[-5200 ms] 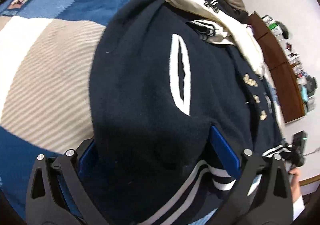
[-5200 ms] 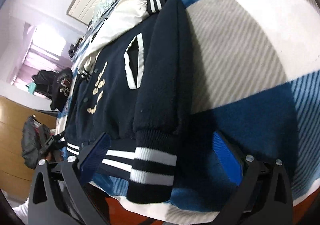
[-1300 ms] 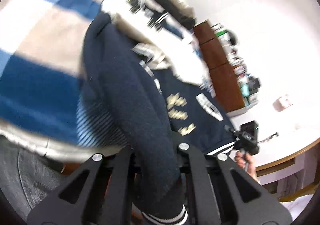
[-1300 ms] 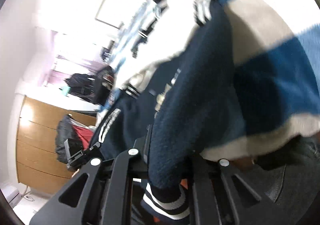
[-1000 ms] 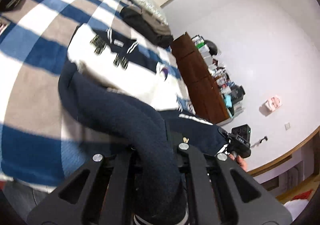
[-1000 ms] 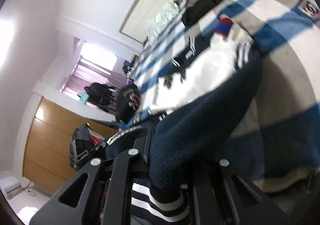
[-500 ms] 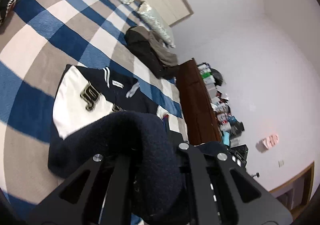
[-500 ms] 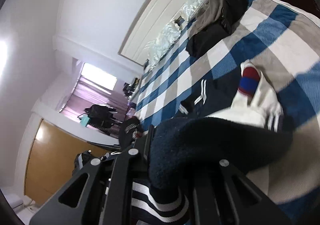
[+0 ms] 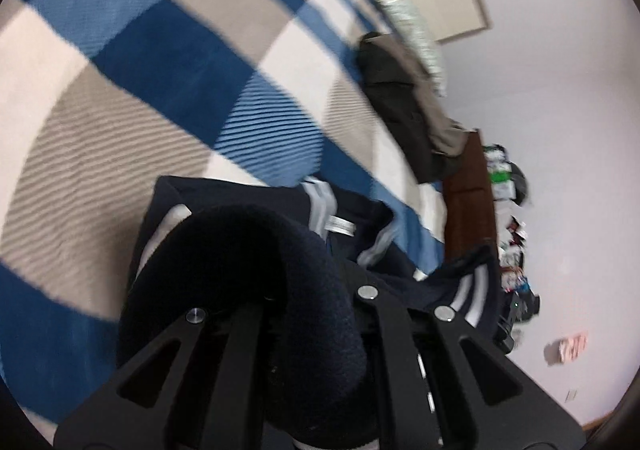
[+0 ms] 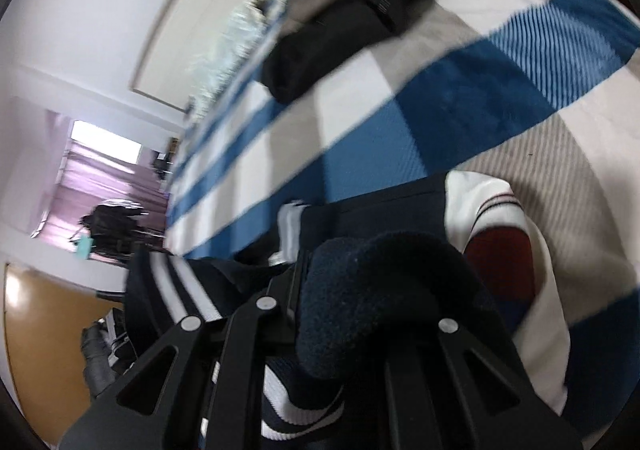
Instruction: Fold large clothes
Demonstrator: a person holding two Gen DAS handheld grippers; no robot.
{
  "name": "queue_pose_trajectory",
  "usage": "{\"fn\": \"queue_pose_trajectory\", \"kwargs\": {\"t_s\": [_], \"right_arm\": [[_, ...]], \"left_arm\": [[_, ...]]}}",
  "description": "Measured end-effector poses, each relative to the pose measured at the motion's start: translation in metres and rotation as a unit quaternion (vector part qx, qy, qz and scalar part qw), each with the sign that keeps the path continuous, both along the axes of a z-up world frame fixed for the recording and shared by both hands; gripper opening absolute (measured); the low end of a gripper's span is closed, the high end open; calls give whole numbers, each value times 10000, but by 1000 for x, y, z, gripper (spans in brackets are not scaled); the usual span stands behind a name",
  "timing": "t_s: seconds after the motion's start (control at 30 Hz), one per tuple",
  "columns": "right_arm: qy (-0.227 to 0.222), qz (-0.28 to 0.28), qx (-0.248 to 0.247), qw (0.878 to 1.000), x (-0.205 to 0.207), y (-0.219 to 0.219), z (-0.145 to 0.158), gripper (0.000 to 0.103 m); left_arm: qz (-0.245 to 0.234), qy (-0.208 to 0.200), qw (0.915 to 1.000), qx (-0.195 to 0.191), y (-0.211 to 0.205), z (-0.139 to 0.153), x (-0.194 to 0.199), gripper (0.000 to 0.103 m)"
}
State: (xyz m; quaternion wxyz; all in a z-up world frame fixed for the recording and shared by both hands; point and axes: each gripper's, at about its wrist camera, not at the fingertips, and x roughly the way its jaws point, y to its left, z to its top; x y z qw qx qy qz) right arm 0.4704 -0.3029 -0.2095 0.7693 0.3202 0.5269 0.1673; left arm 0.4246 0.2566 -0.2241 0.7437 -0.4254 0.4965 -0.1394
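A navy varsity jacket (image 9: 248, 270) with white sleeves and striped ribbing lies on the blue, white and grey checked bed cover (image 9: 168, 62). My left gripper (image 9: 280, 306) is shut on a thick fold of its navy fabric, which bulges over the jaws and hides the fingertips. My right gripper (image 10: 352, 302) is shut on another navy fold of the jacket (image 10: 384, 278), held over the jacket's collar end (image 10: 292, 226). A white sleeve with a red patch (image 10: 500, 270) lies just right of it.
A heap of dark and tan clothes (image 9: 404, 98) lies further up the bed; it also shows in the right wrist view (image 10: 360, 18). Pillows (image 9: 416, 26) line the headboard. A brown cabinet (image 9: 468, 206) with clutter stands right of the bed. A wooden wardrobe (image 10: 44, 334) stands at left.
Both grippers, shut on the jacket's bottom edge, have carried it up and forward over the jacket toward the collar. The views now sit lower and closer to the bed.
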Motion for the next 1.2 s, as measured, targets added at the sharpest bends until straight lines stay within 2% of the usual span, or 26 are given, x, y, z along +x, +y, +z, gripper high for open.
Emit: {"fn": "queue_pose_trajectory", "kwargs": {"t_s": [0.13, 0.23, 0.33, 0.4, 0.43, 0.47, 0.5, 0.53, 0.57, 0.63, 0.77, 0.87, 0.93, 1.03, 1.13, 1.2], "right_arm": [[319, -18, -154, 9994, 36, 2, -38, 12], [689, 16, -349, 9970, 57, 6, -63, 12], [1076, 53, -327, 9936, 68, 7, -79, 12], [1222, 107, -167, 9923, 71, 5, -76, 19], [1193, 204, -146, 9925, 70, 5, -68, 26], [1132, 280, -169, 9930, 70, 5, -63, 37], [1030, 385, -198, 9937, 68, 6, -52, 48], [840, 454, -210, 9952, 64, 6, -36, 83], [664, 436, -271, 9965, 60, 4, -21, 94], [328, 404, -357, 9980, 49, -2, 15, 94], [-114, 466, -463, 9978, 9, -13, 74, 95], [-383, 516, -478, 9968, -38, -17, 97, 98], [-438, 543, -410, 9967, -70, -20, 98, 98], [-542, 623, -522, 9952, -119, -21, 86, 98], [-493, 476, -825, 9942, -163, -30, 59, 98], [-443, 268, -781, 9956, -188, -38, 38, 98]], "left_arm": [[85, 481, 9988, -28, 9, -57, 36, 7], [88, 701, 9974, -118, 14, -80, 54, 7], [-26, 869, 9961, -121, 15, -93, 67, 10], [-147, 912, 9956, -130, 16, -91, 69, 12], [-269, 857, 9958, -145, 16, -85, 70, 23], [-394, 791, 9959, -168, 15, -79, 70, 36], [-534, 683, 9960, -227, 14, -69, 69, 67], [-594, 584, 9964, -172, 14, -57, 67, 97], [-569, 548, 9969, 0, 15, -45, 65, 97], [-453, 518, 9961, 550, 21, -15, 55, 97], [-354, 456, 9916, 1154, 33, 31, 24, 97], [-279, 374, 9911, 1248, 34, 57, -18, 97], [-366, 311, 9907, 1276, 28, 62, -51, 97], [-527, 299, 9893, 1330, 12, 55, -91, 97], [-568, 328, 9837, 1674, -6, 37, -130, 97], [-527, 361, 9784, 1966, -15, 22, -152, 97]]}}
